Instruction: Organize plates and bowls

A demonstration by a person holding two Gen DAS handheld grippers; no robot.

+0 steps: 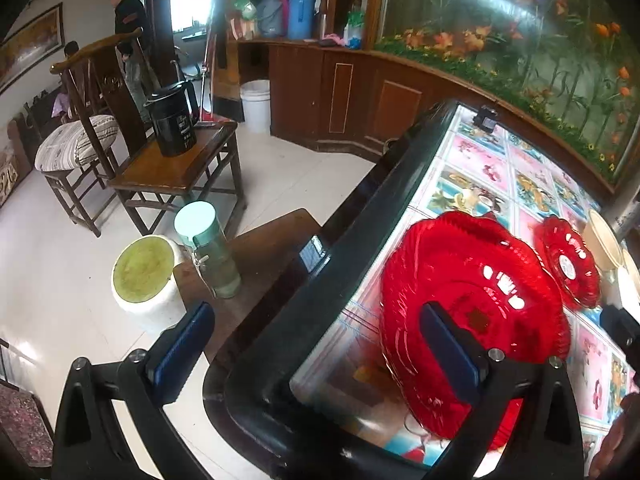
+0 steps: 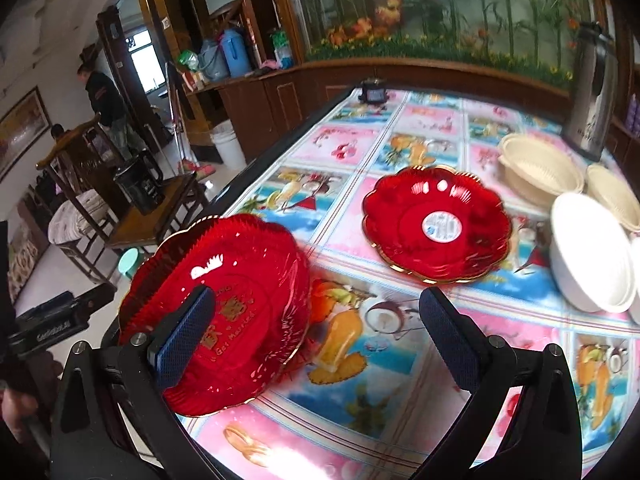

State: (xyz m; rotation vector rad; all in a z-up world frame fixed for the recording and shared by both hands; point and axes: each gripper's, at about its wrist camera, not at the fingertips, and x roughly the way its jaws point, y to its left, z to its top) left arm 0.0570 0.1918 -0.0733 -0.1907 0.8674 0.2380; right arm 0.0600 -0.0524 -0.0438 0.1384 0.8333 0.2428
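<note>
At far left our left hand-held gripper (image 1: 316,344) hangs released over the counter (image 2: 360,144) corner, one finger above the stack of red scalloped plastic plates (image 2: 224,312) at the near-left edge; our right hand-held gripper (image 2: 316,336) is likewise spread wide, empty; a single red gold-rimmed plate (image 2: 436,222) lies mid-counter; cream ribbed bowls (image 2: 540,168) and a white bowl (image 2: 588,252) sit rightmost.

Glossy red plates (image 2: 216,312) with gold trim, one (image 2: 436,222) wearing a white sticker; cream bowls (image 2: 540,168); tablecloth (image 2: 348,360) checked in pink and blue fruit pictures.
</note>
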